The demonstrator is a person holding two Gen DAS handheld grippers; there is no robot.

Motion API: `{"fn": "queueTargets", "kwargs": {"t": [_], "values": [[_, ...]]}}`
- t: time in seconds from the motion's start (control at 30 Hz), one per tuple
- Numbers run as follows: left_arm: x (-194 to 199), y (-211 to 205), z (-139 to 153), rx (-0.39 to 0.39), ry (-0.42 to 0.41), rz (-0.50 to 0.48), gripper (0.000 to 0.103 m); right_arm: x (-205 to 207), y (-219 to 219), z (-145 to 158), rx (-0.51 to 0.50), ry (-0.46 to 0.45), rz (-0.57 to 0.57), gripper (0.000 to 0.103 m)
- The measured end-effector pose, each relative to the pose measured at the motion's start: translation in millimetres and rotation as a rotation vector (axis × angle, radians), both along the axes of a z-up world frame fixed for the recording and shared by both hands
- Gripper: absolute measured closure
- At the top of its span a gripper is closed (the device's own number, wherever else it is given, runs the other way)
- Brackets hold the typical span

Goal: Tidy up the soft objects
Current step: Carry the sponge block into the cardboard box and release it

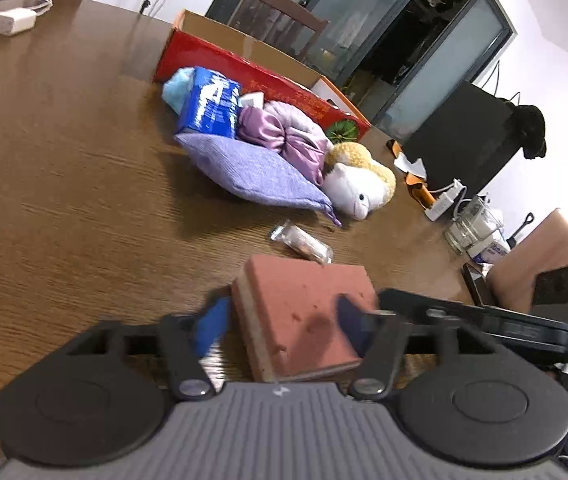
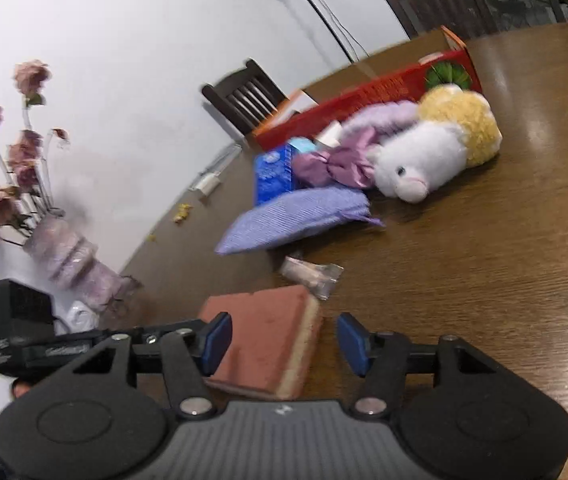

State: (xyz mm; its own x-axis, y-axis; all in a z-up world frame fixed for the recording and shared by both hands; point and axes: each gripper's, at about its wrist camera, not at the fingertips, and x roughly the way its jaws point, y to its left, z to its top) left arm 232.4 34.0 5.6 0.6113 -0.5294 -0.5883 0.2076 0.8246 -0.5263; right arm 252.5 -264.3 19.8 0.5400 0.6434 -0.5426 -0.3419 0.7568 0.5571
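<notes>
Both claws (spread wide) flank the sponge (image 1: 304, 312).

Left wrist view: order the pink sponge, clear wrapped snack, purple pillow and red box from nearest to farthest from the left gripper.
1. Pink sponge, between the left gripper's fingers.
2. Clear wrapped snack, just beyond the sponge.
3. Purple pillow, mid-table, left of the plush.
4. Red box, behind the pile.
</notes>
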Motion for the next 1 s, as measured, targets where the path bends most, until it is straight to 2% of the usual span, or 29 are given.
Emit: {"fn": "queueTargets", "kwargs": {"t": [0.03,0.07,0.13,0.23,0.33,0.47,0.53,0.63,0.73,0.87,0.93,1.0], "values": [[0.2,-1.5,0.7,0.003,-0.005,0.0,0.057,3.5,2.3,-2.7,-0.008,0.01,0.007,0.069],[0.5,-2.2,2.4,0.01,-0.01,-0.006,0.057,5.4,4.1,-4.0,0.009,0.012,0.026,0.078],[2.2,-2.5,9.2,0.022,-0.025,-0.013,0.059,7.5,5.4,-2.3,0.025,0.015,0.04,0.077],[11.3,-1.6,28.4,0.014,-0.09,-0.018,0.06,11.4,3.6,11.1,0.039,-0.009,0.041,0.077],[37.8,-0.7,51.2,0.004,-0.166,-0.02,0.06,27.1,0.9,36.7,0.053,-0.077,0.031,0.077],[94.0,-7.6,89.9,0.043,-0.302,-0.008,0.06,81.1,2.8,71.2,0.048,-0.183,0.017,0.077],[126.5,-9.3,105.6,0.062,-0.339,-0.009,0.059,115.1,4.7,89.3,0.061,-0.227,-0.006,0.077],[189.1,-5.0,123.6,0.064,-0.293,0.017,0.059,171.6,13.1,112.3,0.059,-0.277,-0.026,0.077],[239.5,-0.8,127.7,0.093,-0.254,0.057,0.059,236.3,22.2,118.8,0.066,-0.241,-0.028,0.077],[293.7,3.3,110.4,0.132,-0.139,0.098,0.059,313.6,35.9,101.8,0.048,-0.126,-0.029,0.077],[312.8,0.8,96.5,0.183,-0.089,0.115,0.059,339.0,43.8,87.7,0.029,-0.071,-0.039,0.077],[324.0,1.4,87.3,0.236,-0.079,0.114,0.059,356.4,52.4,71.7,0.001,-0.026,-0.04,0.077]]}}
